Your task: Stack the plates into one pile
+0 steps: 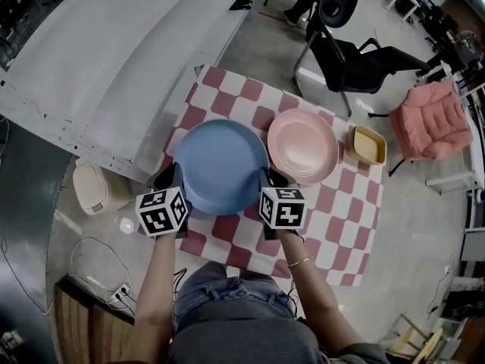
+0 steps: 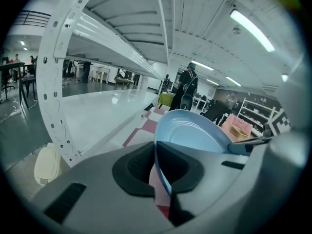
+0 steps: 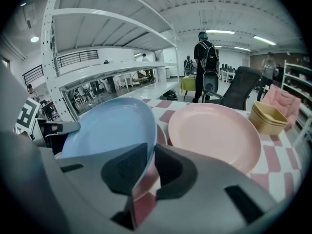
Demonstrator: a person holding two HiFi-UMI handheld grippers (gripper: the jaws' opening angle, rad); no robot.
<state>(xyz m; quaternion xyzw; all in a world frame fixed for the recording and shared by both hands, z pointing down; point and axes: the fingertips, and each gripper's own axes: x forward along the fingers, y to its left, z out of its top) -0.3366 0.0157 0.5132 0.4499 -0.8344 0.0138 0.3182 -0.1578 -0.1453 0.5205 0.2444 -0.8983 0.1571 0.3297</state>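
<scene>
Caption from the remote desk: I have the blue plate gripped at both sides over the near left part of the checked table. The left gripper is on its left rim and the right gripper on its right rim. The pink plate lies just beside it to the right, and a small stack of yellow dishes sits at the table's far right edge. I judge the step in hand to be carrying the blue plate across onto the pink one. To do that well, I should move both hands as one, level with each other, so the thin rim does not twist out of either grip. The plate must travel high enough for its right edge and my right gripper to clear the pink rim. It should then be centred before it goes down, and both sides released together. As for the fingers, the left gripper's pads stand almost together, clamped on the blue rim, which runs edge-on between them. The right gripper's pads sit slightly wider, yet they too pinch that rim, one pad on the plate's inner face and the other beneath it.
</scene>
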